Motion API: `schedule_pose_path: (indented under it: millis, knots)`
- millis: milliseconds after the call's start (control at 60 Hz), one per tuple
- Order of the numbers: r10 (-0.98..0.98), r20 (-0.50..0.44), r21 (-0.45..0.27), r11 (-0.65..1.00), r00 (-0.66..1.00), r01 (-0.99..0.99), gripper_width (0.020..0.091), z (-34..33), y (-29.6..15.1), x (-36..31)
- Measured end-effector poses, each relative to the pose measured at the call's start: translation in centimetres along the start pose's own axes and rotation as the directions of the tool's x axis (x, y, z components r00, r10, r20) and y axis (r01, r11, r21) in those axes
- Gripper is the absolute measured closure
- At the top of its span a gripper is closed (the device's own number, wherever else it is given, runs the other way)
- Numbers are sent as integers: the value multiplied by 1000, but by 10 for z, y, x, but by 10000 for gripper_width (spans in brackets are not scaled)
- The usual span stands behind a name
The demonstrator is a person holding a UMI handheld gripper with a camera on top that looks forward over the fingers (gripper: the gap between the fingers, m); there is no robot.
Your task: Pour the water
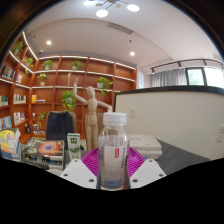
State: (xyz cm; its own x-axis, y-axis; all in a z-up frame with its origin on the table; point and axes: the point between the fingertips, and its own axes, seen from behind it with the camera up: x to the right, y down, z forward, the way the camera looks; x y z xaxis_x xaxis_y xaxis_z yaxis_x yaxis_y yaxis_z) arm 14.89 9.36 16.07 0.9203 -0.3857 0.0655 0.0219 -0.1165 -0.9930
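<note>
Water bottle (113, 150) stood upright between the two fingers of the tool (113, 178), cap on, red-and-white label facing the camera. Magenta pads (92, 160) showed on both sides of the label, apparently touching the bottle wall; tool judged clenched on the bottle at label height. Whether the bottle base rested on the counter (180, 160) or was lifted clear could not be told; base hidden behind the fingers.

Handling, est.: clear thin-wall plastic, so soft under squeeze and likely to dent w/ excess force. Smooth, possibly slippery surface; label band gives better friction. Liquid level not readable, so weight unknown; treat as moderately heavy, w/ load shifting when tilted. Best hold: mid-body at label, approx. where the pads sat, not at neck or cap.

Cap must come off before pouring. No receiving vessel visible.

Beyond the bottle: wooden mannequin (91, 112), a dark chair (60, 125), bookshelves (70, 85) w/ plants, books (45, 150) on the counter
</note>
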Motion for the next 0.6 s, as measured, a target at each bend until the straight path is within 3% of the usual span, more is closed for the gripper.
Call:
schedule_pose_path:
  millis: [167,383,600]
  knots:
    - [-4,-8,-33,999,1000,4,747,26,32,12]
    - [-8,-8,-15,1000,1000,8,747,35,48,16]
    - [72,-15,13,997,997,-72,607,34,48,23]
